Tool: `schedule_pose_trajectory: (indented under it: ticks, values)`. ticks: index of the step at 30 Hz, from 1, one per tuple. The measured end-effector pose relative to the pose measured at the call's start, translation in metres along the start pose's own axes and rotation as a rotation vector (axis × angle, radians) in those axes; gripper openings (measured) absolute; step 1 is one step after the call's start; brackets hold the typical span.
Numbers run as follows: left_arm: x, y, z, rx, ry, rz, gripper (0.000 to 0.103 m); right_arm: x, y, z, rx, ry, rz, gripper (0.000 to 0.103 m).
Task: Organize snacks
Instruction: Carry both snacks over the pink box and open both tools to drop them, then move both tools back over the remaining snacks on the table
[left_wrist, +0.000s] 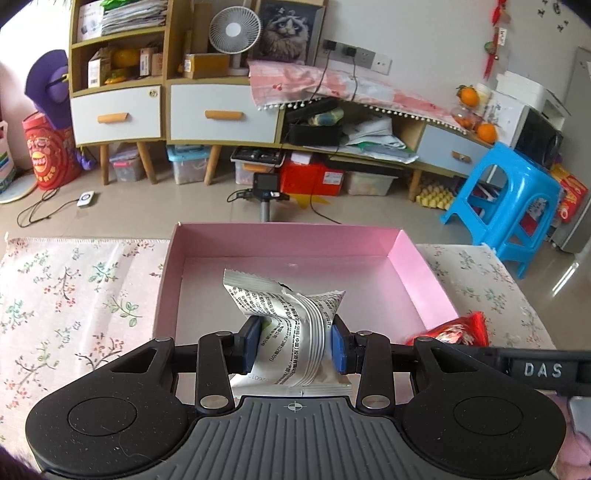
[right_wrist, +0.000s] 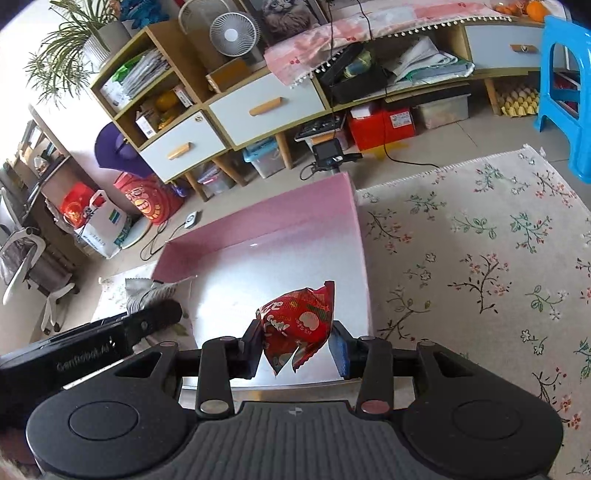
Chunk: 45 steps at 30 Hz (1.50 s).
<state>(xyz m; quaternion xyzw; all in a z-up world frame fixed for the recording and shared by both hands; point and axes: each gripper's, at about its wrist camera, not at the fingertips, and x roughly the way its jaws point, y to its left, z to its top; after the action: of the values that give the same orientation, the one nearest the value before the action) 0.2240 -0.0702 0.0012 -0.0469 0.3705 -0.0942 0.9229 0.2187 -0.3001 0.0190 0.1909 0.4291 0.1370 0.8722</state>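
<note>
A shallow pink box (left_wrist: 413, 262) sits on a floral cloth; it also shows in the right wrist view (right_wrist: 314, 206). My left gripper (left_wrist: 295, 345) is shut on a silver snack packet (left_wrist: 291, 325) and holds it over the near part of the box. My right gripper (right_wrist: 297, 349) is shut on a red snack packet (right_wrist: 299, 321), held above the box's near right side. The red packet (left_wrist: 454, 330) shows at the box's right wall in the left wrist view. The silver packet (right_wrist: 147, 293) and the left gripper show at the left in the right wrist view.
The floral cloth (left_wrist: 74, 295) spreads on both sides of the box, wide to the right (right_wrist: 480, 258). Beyond it are tiled floor, a camera on a tripod (left_wrist: 266, 184), a blue stool (left_wrist: 517, 199) and cabinets (left_wrist: 221, 110).
</note>
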Motion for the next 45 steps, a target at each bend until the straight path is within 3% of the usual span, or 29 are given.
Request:
schedule_pose_trajectory:
  ticks: [6,8,10,16,26,45]
  values:
    - [0.008,0.0,-0.006,-0.005,0.004,0.027,0.037,-0.001,0.0,-0.001,-0.004,-0.003,0.004,0.032]
    - [0.008,0.0,-0.006,0.0,0.003,0.028,0.04,-0.003,0.0,0.0,-0.006,-0.009,-0.001,0.041]
    - [0.008,0.0,-0.004,0.002,0.006,0.029,0.053,-0.005,0.001,0.0,-0.003,-0.016,-0.001,0.048]
    - [0.001,0.0,-0.003,0.018,0.004,0.032,0.069,-0.008,0.001,0.001,-0.006,-0.024,-0.001,0.059]
    - [-0.026,0.006,-0.009,0.011,-0.012,0.019,0.082,-0.024,0.012,-0.003,-0.046,-0.046,-0.03,0.077]
    - [-0.102,0.051,-0.049,0.049,0.039,-0.014,0.098,-0.071,0.036,-0.033,-0.052,-0.092,-0.085,0.091]
